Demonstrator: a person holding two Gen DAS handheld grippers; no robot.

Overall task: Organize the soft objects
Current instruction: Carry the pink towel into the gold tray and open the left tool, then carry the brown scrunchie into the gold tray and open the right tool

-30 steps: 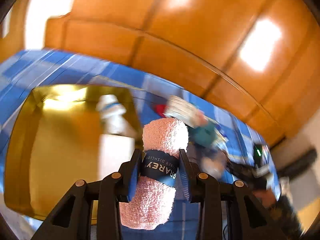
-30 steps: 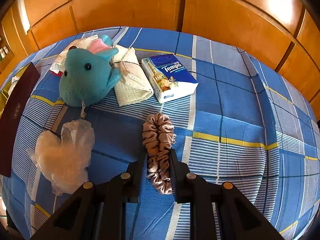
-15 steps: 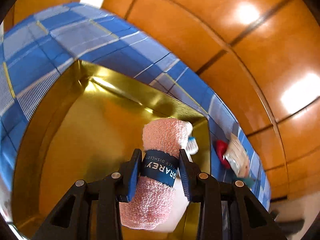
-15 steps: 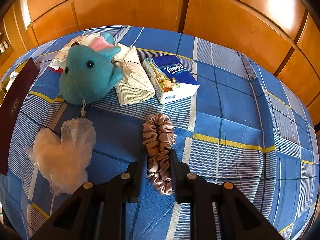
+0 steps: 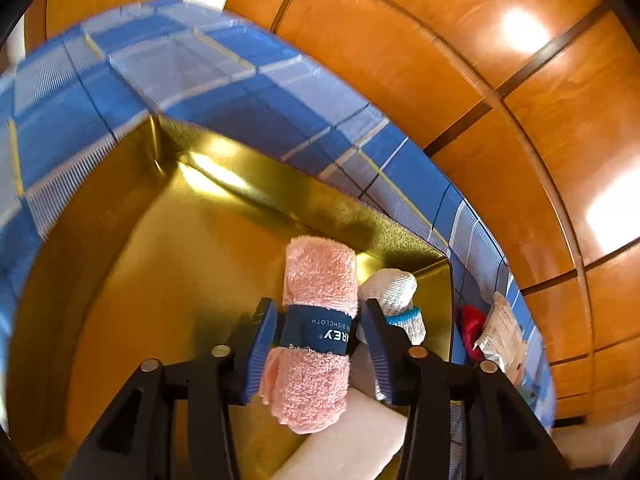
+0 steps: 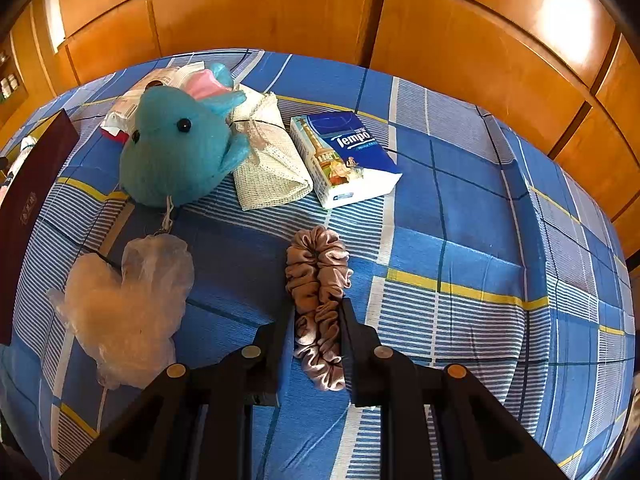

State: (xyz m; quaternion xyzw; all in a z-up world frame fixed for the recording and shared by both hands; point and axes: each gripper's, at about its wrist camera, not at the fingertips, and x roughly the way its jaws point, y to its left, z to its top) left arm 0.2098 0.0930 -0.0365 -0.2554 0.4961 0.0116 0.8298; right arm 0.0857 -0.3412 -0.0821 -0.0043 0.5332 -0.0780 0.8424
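Two tools loaded: left tool [image 5: 318, 338] pinching pink rolled dishcloth [image 5: 316, 344] over gold box [image 5: 168, 264], beside white sock roll [image 5: 394, 296]; right tool [image 6: 316, 344] pinching satin scrunchie [image 6: 318, 280] near bed's front edge. Risk: dishcloth snagged on pads at release, or dropped onto sock roll. Blue plaid bedcover [image 6: 480, 208]; wood-panelled wall [image 6: 280, 12] behind.

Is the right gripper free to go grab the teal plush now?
Probably not yet: the right gripper is shut on the scrunchie. The path to the teal plush itself looks open.
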